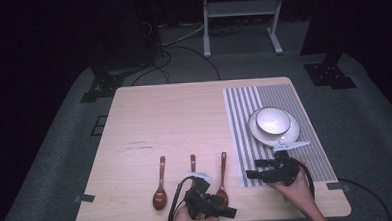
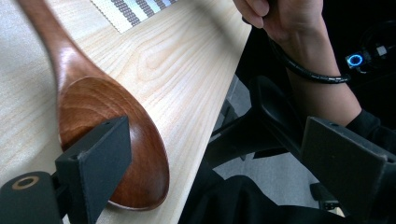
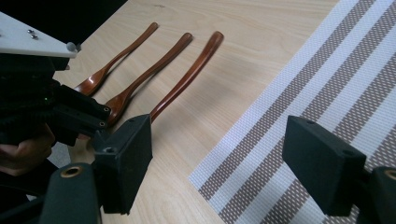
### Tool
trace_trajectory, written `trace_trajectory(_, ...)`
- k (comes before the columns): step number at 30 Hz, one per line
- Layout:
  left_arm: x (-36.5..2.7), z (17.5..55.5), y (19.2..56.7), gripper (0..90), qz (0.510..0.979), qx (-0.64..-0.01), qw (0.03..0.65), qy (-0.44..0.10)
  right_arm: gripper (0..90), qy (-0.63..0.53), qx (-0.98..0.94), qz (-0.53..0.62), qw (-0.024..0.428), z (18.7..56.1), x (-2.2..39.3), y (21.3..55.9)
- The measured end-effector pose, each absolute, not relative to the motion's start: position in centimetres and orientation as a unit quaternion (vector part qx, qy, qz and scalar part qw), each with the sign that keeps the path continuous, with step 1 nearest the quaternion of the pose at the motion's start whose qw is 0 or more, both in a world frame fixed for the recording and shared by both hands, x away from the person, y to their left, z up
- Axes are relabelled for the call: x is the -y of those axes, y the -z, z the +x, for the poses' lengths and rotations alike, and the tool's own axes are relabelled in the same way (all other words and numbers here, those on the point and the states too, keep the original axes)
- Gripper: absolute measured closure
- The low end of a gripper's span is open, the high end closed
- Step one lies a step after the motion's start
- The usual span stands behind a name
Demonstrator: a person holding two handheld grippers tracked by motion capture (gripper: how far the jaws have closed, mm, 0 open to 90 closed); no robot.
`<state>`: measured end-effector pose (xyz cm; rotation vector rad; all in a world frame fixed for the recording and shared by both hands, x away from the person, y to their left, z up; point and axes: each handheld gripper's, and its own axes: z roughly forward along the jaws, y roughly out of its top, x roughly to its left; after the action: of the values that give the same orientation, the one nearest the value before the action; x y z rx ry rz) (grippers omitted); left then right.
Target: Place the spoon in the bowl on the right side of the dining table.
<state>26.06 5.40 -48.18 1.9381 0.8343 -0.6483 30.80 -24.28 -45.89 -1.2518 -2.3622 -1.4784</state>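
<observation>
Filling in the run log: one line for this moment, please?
left gripper: open, at rightmost spoon bowl | right gripper: open, over striped mat | bowl: on plate

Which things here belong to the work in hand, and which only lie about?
In the work:
- rightmost spoon, at the open left hand-held gripper
- bowl on plate
- striped mat

Lying about:
- middle spoon
- left spoon
</observation>
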Motion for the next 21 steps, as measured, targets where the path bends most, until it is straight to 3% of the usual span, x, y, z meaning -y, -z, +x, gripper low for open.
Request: trace_trajectory(21, -5.4, 26.1, 48.2, 7.8, 0.782, -0.338, 0.452, 0.265, 23.3, 0.474, 0.784, -0.397, 0.06, 32.2, 21.9, 46.0)
